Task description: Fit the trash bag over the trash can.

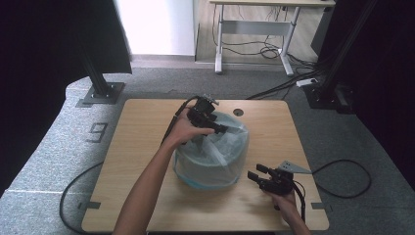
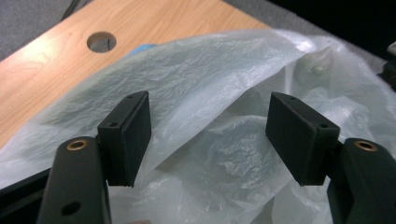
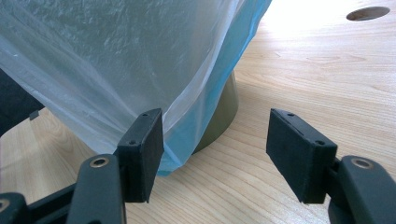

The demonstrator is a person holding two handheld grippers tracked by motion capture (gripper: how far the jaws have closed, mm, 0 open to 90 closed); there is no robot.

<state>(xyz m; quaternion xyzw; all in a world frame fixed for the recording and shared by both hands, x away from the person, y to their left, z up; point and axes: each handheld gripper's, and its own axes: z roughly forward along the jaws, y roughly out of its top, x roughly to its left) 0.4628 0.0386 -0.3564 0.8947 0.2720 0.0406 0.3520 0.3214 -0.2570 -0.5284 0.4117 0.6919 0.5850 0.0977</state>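
One bin point(image 1: 211, 169) (bag-lined), one plastic bag point(image 1: 222, 142); two grippers: left gripper point(image 1: 208, 117) over rim, right gripper point(image 1: 266, 178) beside base, fingers apart on both.

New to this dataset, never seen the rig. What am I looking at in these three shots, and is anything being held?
No robot arm here: a person holds a two-jaw gripper in each hand at a wooden table. The high view comes from a fixed camera above, looking forward and down. The other two come from cameras riding on the grippers, each looking along its own black jaws.

On the table stands a round bin lined with a thin plastic bag whose edge drapes down its outside. The left gripper is over the bin's top, jaws open around loose bag film, not pinching it. The right gripper sits low beside the bin, jaws open. Nothing is held.
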